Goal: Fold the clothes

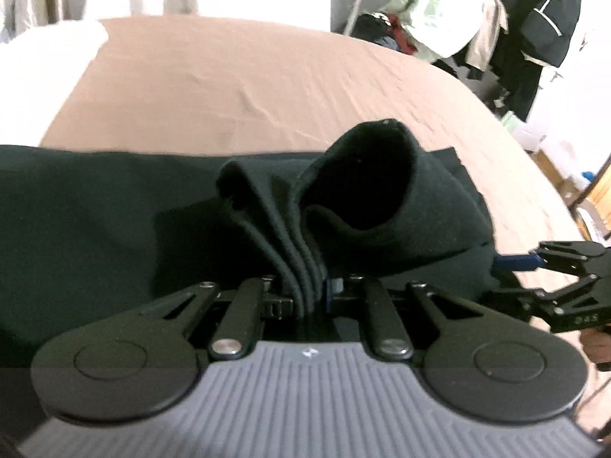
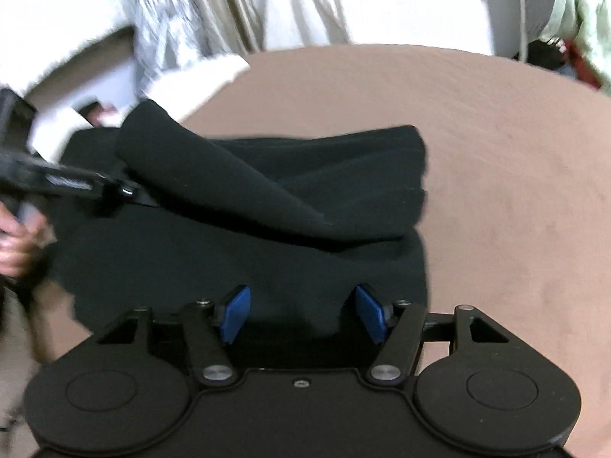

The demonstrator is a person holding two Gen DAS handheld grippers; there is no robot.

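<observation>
While the left hand-held gripper [image 1: 308,297] was clamped on a bunched, several-layer edge of the dark garment [image 1: 114,229], raised off the tan bed [image 1: 229,76], the right hand-held gripper [image 2: 301,315] hovered wide open over the garment's near edge, gripping nothing. We judged the risk: thick pleats could slip unevenly from the closed jaws, skewing the fold

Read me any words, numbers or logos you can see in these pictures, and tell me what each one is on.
"DAS", faint and uncertain: on the body of the right gripper, seen from the left wrist camera.
Small white logo mark, not letters: on the grey ribbed housing behind the left gripper.
Pale label on the left gripper's side in the right wrist view: too blurred to read.
</observation>
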